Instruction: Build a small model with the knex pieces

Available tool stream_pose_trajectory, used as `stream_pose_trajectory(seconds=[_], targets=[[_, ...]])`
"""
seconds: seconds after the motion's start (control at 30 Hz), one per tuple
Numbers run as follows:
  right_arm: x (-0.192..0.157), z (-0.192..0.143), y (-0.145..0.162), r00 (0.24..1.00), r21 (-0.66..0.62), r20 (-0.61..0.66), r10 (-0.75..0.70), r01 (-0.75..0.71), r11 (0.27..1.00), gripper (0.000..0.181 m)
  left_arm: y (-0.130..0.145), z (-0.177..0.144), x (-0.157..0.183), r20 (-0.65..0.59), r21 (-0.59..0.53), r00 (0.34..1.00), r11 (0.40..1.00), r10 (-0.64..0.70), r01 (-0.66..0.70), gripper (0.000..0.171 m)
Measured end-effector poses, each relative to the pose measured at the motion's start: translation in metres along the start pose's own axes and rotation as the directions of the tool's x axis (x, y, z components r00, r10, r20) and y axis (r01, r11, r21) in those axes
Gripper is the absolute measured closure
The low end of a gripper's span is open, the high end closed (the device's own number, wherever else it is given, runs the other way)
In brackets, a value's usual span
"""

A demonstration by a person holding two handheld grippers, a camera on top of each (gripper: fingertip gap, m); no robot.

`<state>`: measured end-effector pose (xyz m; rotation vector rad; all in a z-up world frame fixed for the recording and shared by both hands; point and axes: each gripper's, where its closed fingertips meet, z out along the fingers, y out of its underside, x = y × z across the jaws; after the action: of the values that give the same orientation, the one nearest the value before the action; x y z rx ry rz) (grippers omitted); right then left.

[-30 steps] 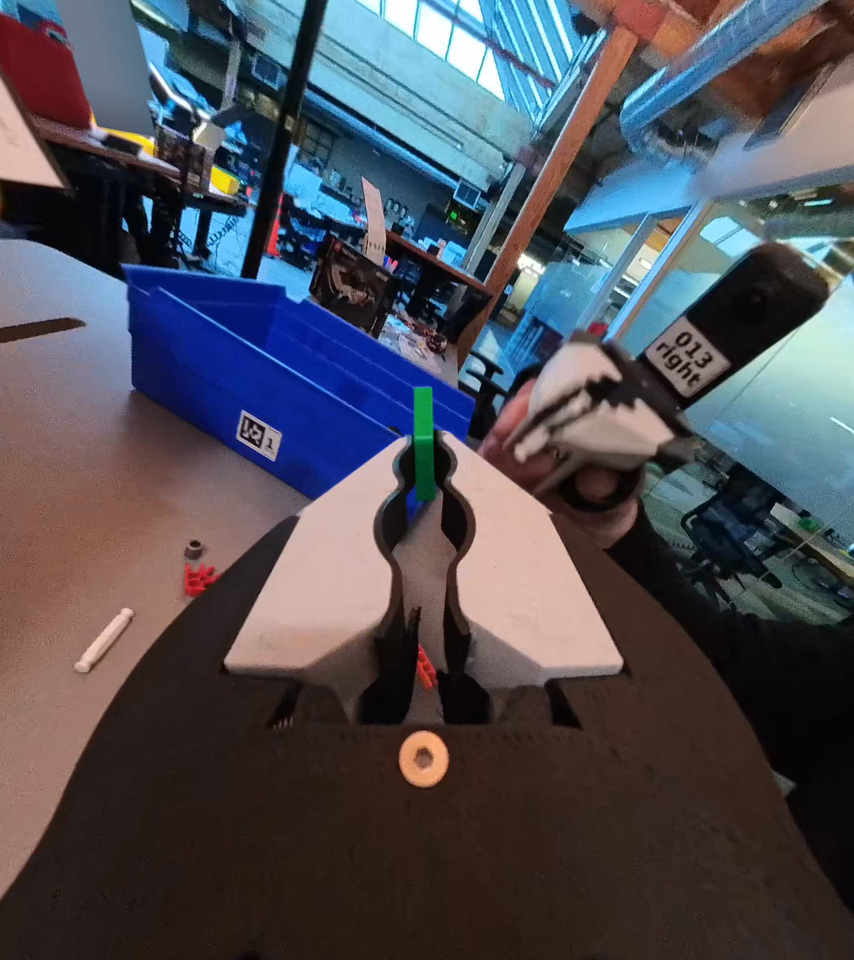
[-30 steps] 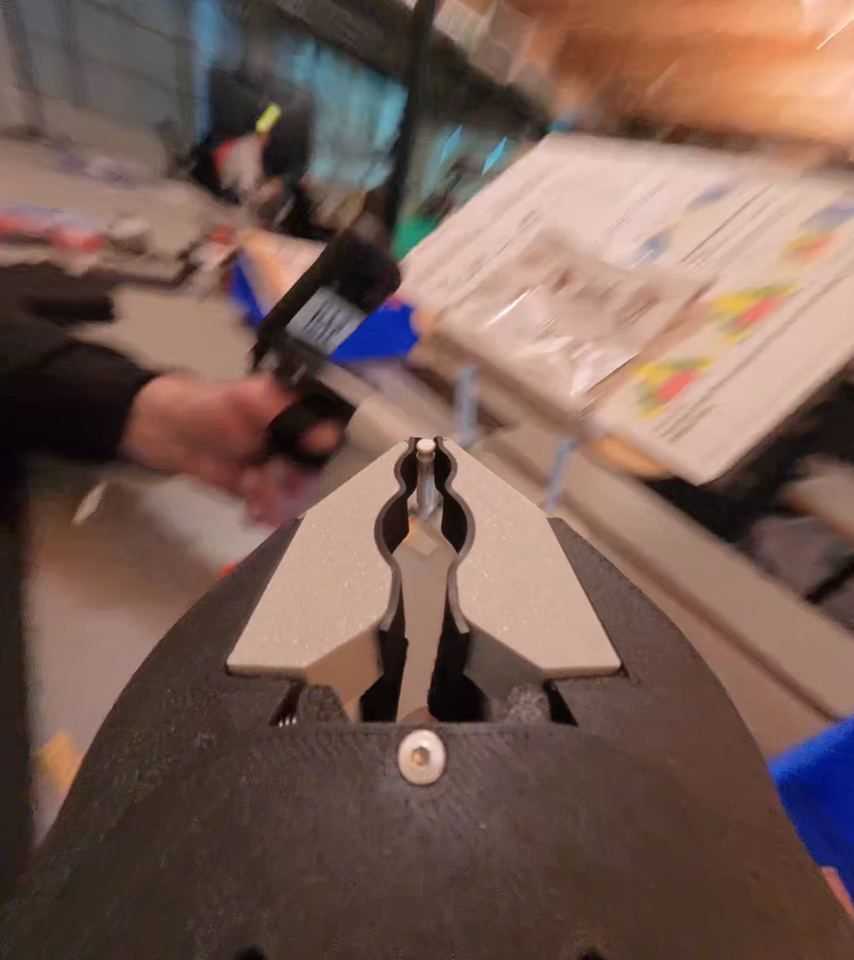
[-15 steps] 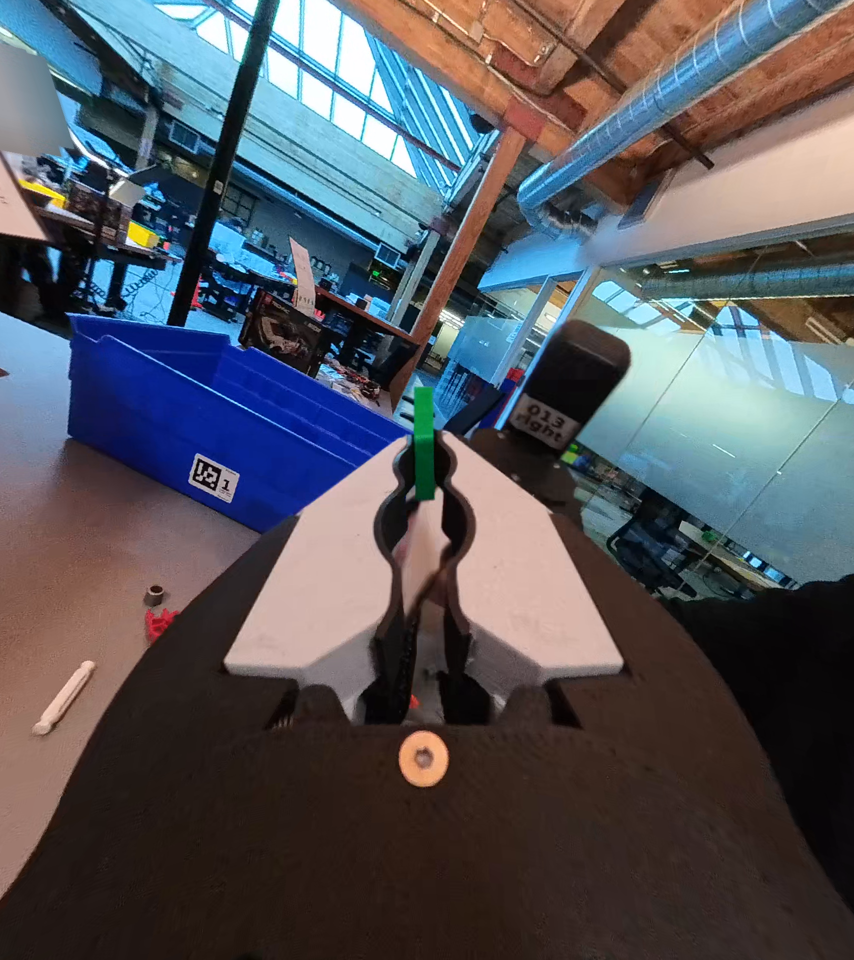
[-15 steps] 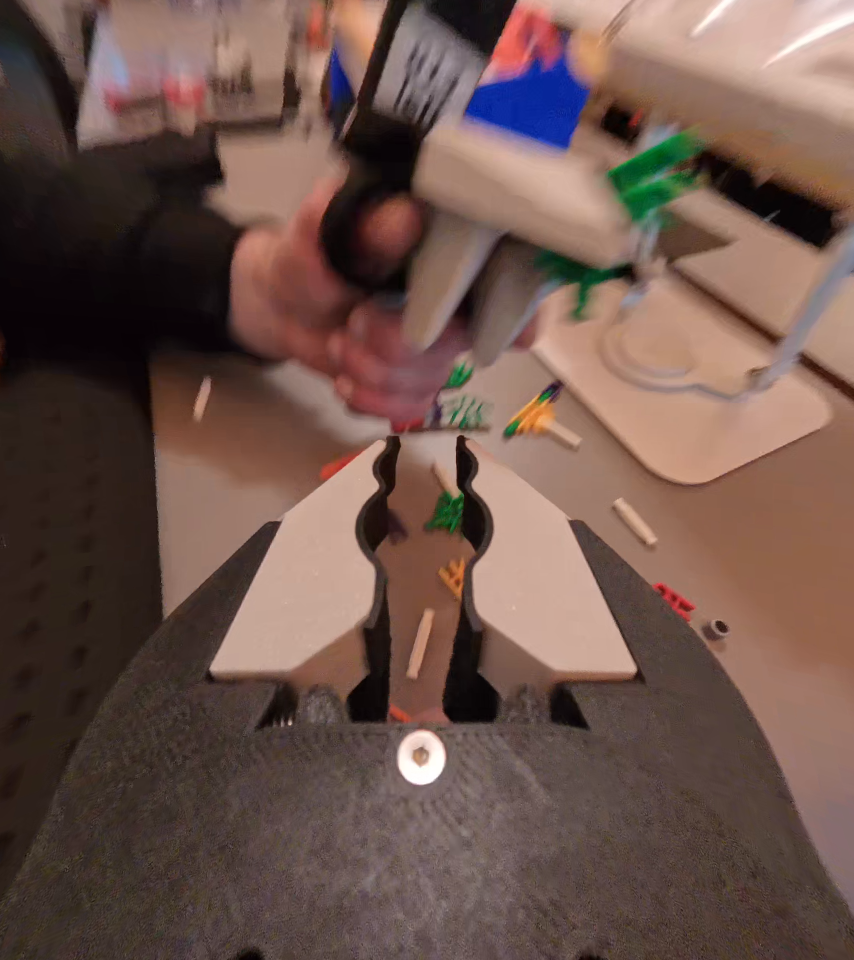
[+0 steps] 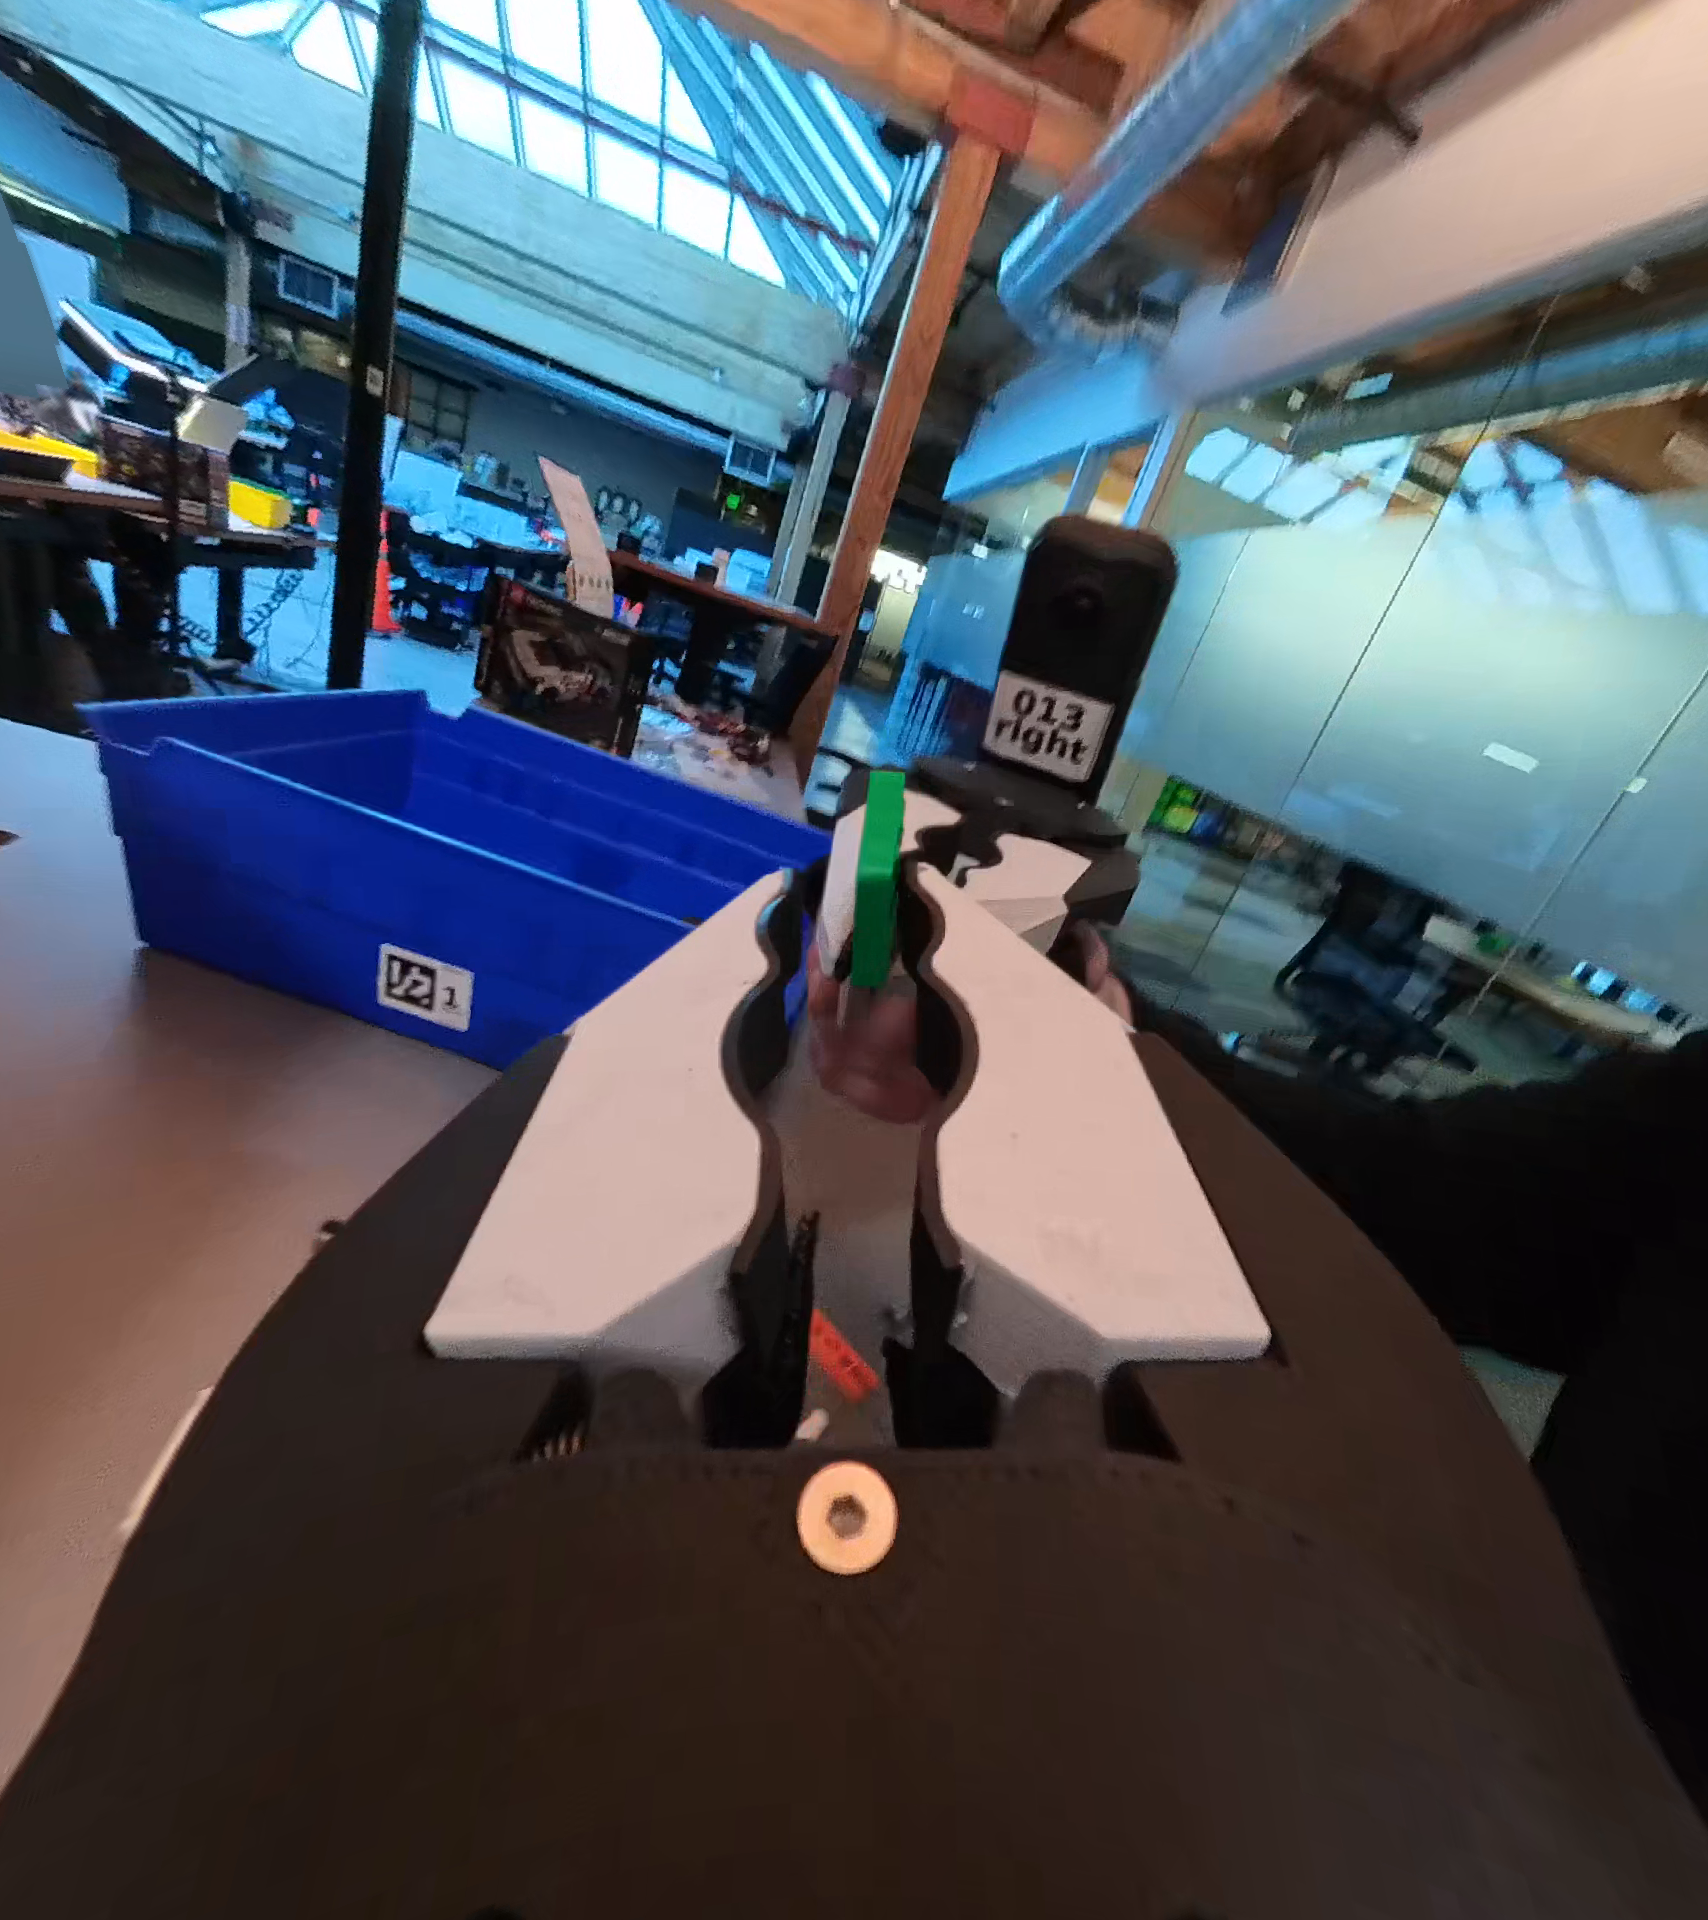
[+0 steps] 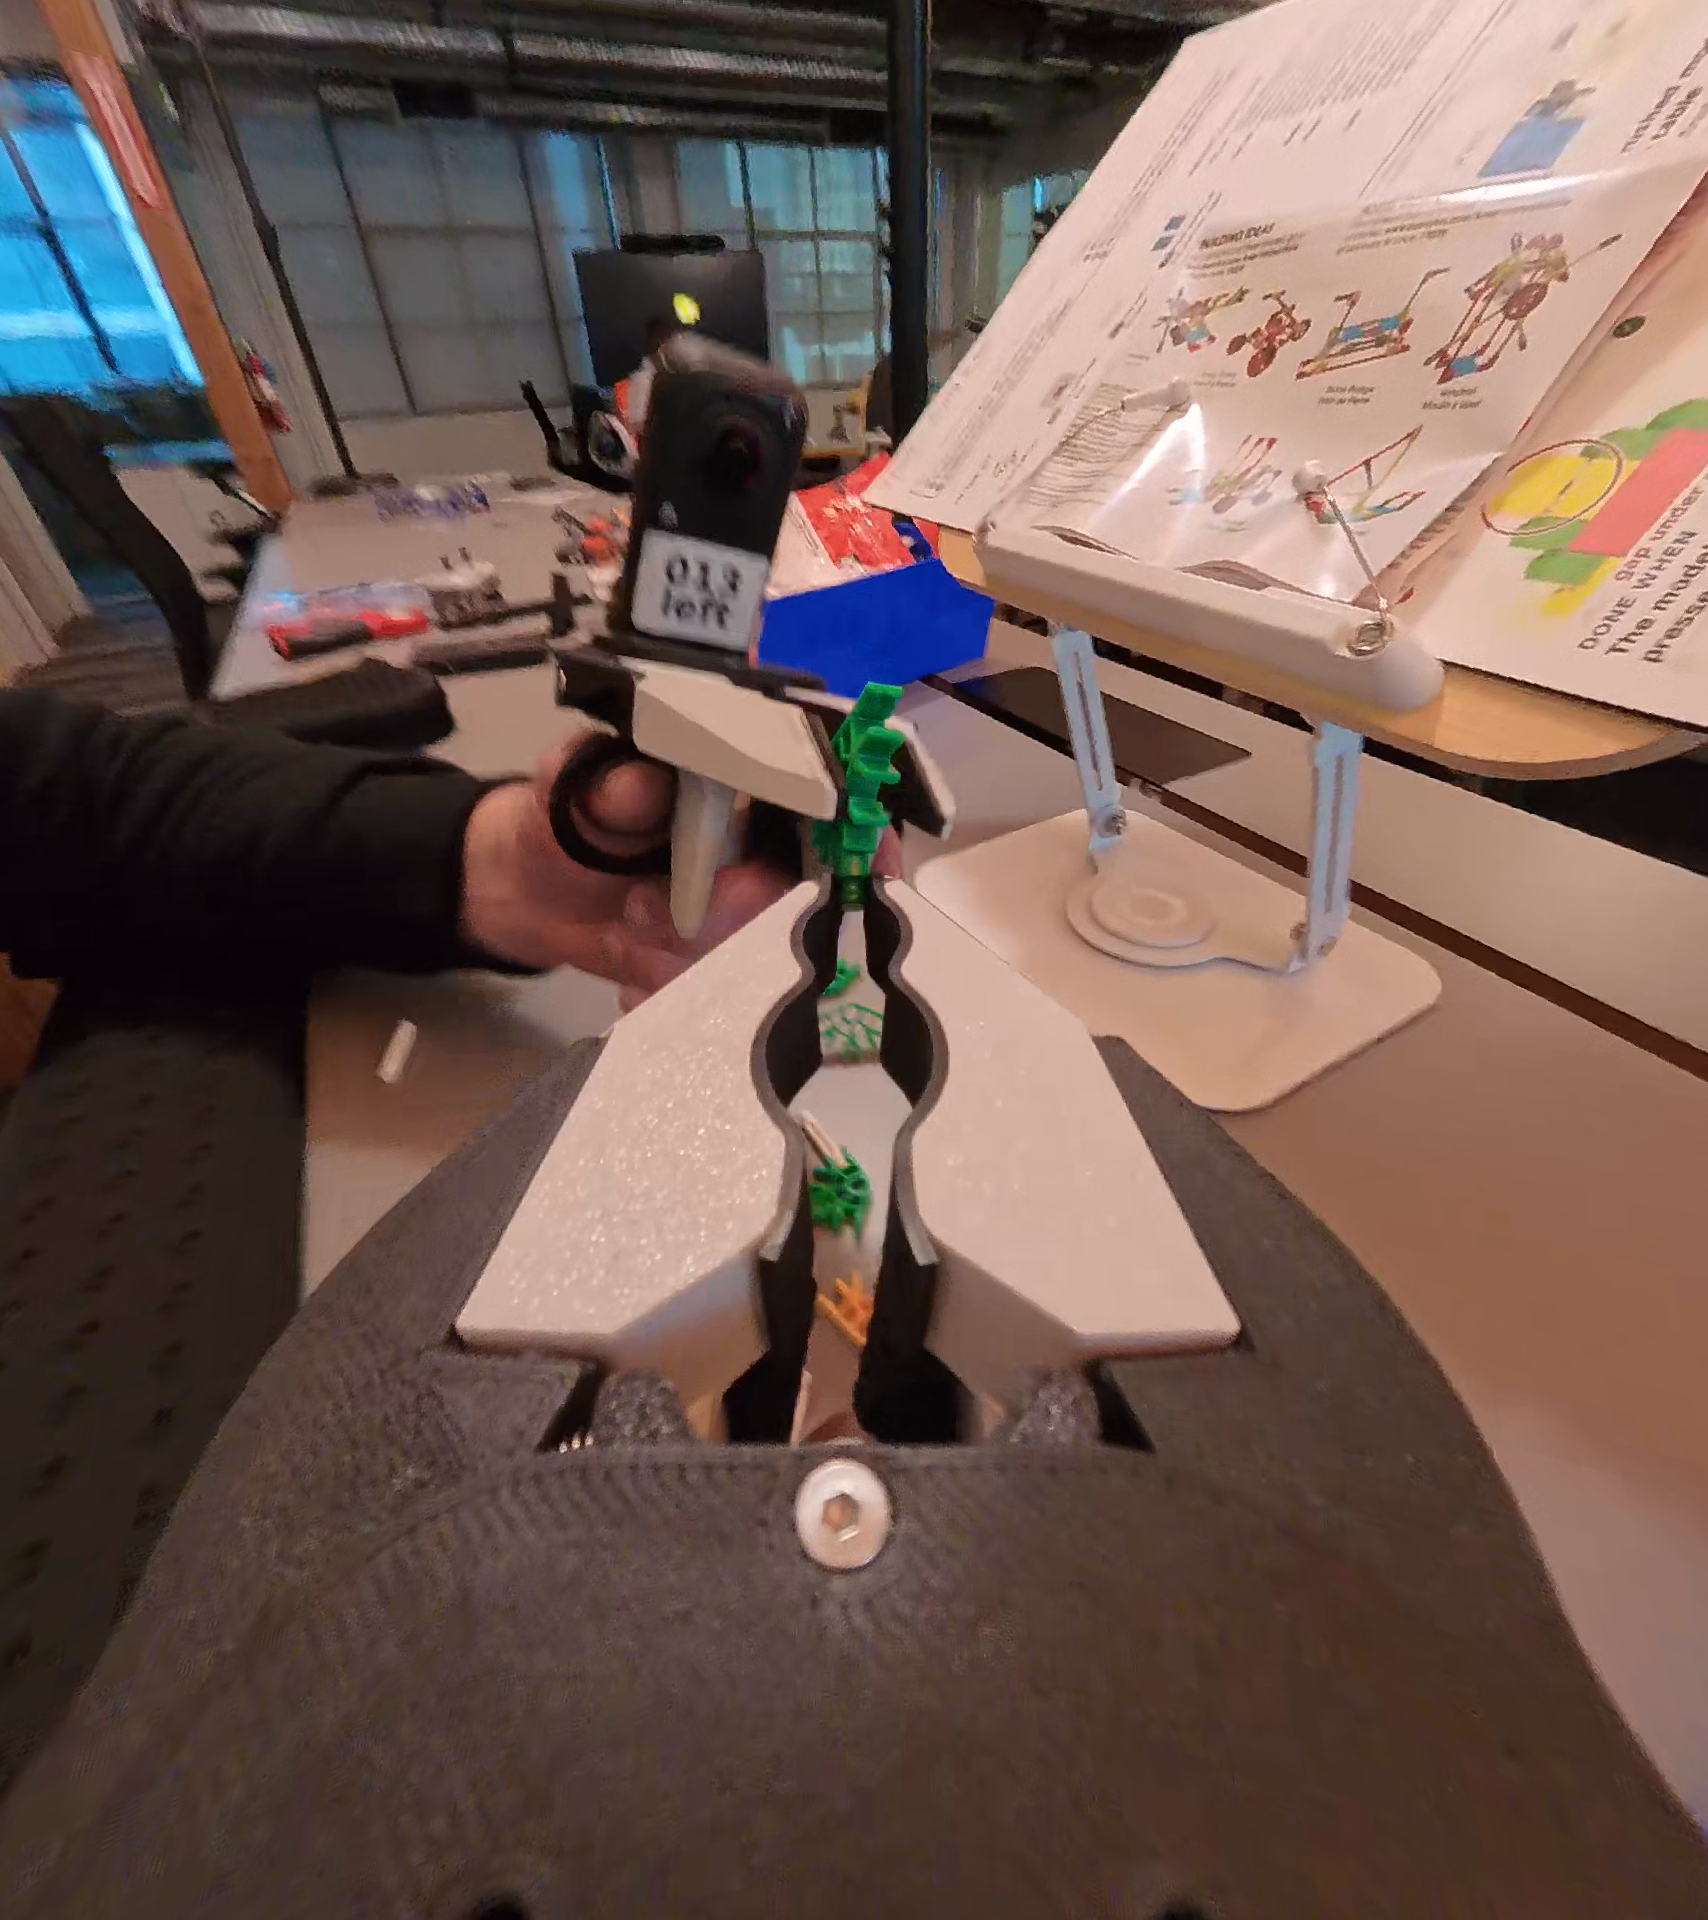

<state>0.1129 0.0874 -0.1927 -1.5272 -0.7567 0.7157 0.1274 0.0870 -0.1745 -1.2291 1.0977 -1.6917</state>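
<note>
Workshop bench (image 6: 1452,1195): left claw (image 5: 855,894) clamps a green toothed connector (image 5: 876,878) upright, edge presented to right claw (image 6: 850,899), tips nearly together at its lower end.

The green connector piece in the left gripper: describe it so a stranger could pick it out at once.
Start at the book stand on the table; just left of it, the left gripper hangs in the air. The green connector piece is clamped upright between its pale fingers. The other green pieces lie loose on the table.
</note>
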Motion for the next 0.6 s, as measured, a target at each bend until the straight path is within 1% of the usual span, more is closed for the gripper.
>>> stream_pose_trajectory(seconds=[0.1, 0.13, 0.2, 0.23, 0.27, 0.37, 0.43, 0.5, 0.53, 0.6], targets=[[0.001, -0.001, 0.014, 0.992, -0.113, -0.034, -0.118, 0.114, 0.987, 0.179, 0.009, -0.003, 0.000, -0.008, -0.135, 0.995, 0.986, 0.100, -0.100, 0.153], [0.001, -0.001, 0.017, 0.988, -0.142, -0.035, -0.148, 0.142, 0.980, 0.179, 0.013, -0.004, -0.001, 0.000, -0.175, 0.990, 0.975, 0.139, -0.137, 0.155], [0.000, -0.001, 0.022, 0.982, -0.179, -0.033, -0.186, 0.177, 0.968, 0.179, 0.029, -0.004, 0.000, -0.018, -0.285, 0.979, 0.938, 0.202, -0.199, 0.162], [0.000, -0.001, 0.022, 0.981, -0.179, -0.035, -0.192, 0.183, 0.967, 0.179, 0.032, -0.004, -0.001, -0.012, -0.303, 0.972, 0.926, 0.233, -0.226, 0.163], [0.000, -0.002, 0.019, 0.981, -0.163, -0.036, -0.193, 0.185, 0.969, 0.179, 0.030, -0.003, 0.000, -0.013, -0.286, 0.971, 0.929, 0.239, -0.233, 0.164], [-0.002, -0.004, 0.008, 0.985, -0.102, -0.032, -0.169, 0.165, 0.981, 0.179, 0.020, -0.002, 0.006, -0.036, -0.201, 0.985, 0.964, 0.171, -0.175, 0.165], [-0.002, -0.005, 0.007, 0.987, -0.097, -0.028, -0.161, 0.157, 0.983, 0.179, 0.018, -0.002, 0.007, -0.040, -0.168, 0.986, 0.971, 0.165, -0.169, 0.165], [0.000, -0.009, 0.007, 0.985, -0.103, -0.030, -0.170, 0.166, 0.981, 0.179, 0.014, -0.003, 0.004, -0.020, -0.153, 0.987, 0.975, 0.159, -0.160, 0.163], [0.000, -0.011, 0.006, 0.985, -0.100, -0.027, -0.170, 0.166, 0.981, 0.179, 0.015, -0.003, 0.006, -0.033, -0.164, 0.987, 0.973, 0.159, -0.162, 0.164], [0.000, -0.014, 0.007, 0.986, -0.109, -0.016, -0.167, 0.164, 0.980, 0.179, 0.015, -0.002, 0.007, -0.026, -0.170, 0.980, 0.965, 0.196, -0.197, 0.165]])
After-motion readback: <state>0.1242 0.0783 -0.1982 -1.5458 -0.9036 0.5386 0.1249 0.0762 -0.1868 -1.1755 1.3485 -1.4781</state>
